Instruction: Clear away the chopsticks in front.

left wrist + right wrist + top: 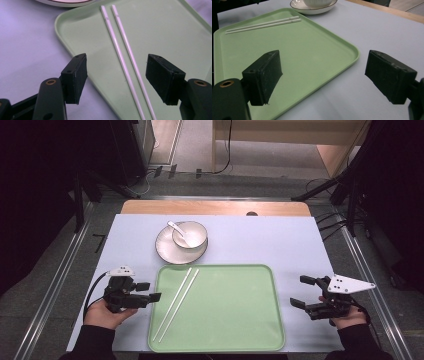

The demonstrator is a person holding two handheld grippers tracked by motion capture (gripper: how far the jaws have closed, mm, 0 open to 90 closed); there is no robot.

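My left tongs (pixel 154 291) hang released at the green tray's (pixel 240 320) lower-left edge, beside two white chopsticks (pixel 176 303). My right tongs (pixel 299 291) gape empty, lower right.

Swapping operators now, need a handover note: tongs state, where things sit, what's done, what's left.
Left tongs: open, nothing between the jaws, at the left edge of the green tray.
Right tongs: open, empty, over the table right of the tray.
Chopsticks: both lying side by side on the tray's left part.
Bowl with a spoon in it sits on the plate, beyond the tray.
Done: the chopsticks appear placed.
Left: probably the bowl, spoon and plate onto the tray, if that is the aim.
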